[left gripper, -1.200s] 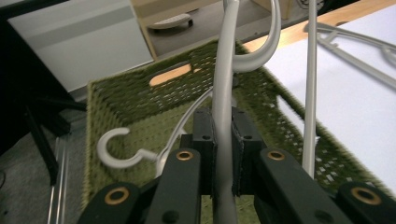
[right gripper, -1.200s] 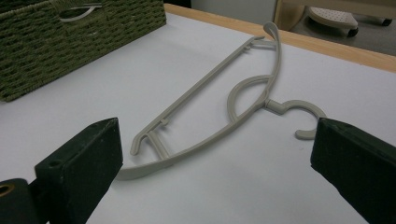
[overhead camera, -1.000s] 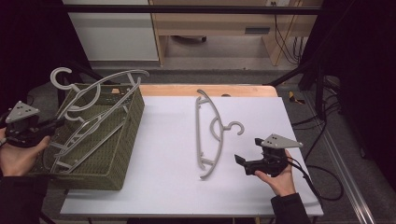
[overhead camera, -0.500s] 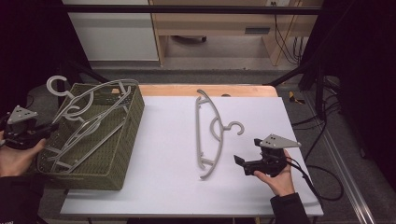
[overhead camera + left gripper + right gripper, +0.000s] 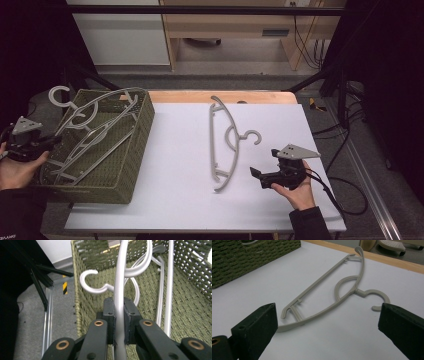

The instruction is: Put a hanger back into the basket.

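Observation:
A green woven basket (image 5: 100, 192) stands at the table's left and holds a few grey plastic hangers (image 5: 102, 100); one hook pokes out over its back left corner. At the basket's left wall a hand holds my left gripper (image 5: 50, 142). In the left gripper view its pads (image 5: 119, 305) are shut on the thin bar of one hanger (image 5: 122, 270), above the woven floor (image 5: 190, 315). Another grey hanger (image 5: 213, 142) lies flat on the white table. Just right of its near end, my right gripper (image 5: 257, 175) stands open, jaws wide, with that hanger (image 5: 319, 283) ahead of them.
The white table (image 5: 175, 200) has a wooden strip (image 5: 200, 96) along its far edge. A black cable (image 5: 345, 200) trails from the right gripper off the table's right side. Black frame bars and dark floor surround the table.
My left gripper has sunk a little and drifted left, and the hanger it grips has come down lower into the basket. The right gripper and the hanger on the table have stayed put.

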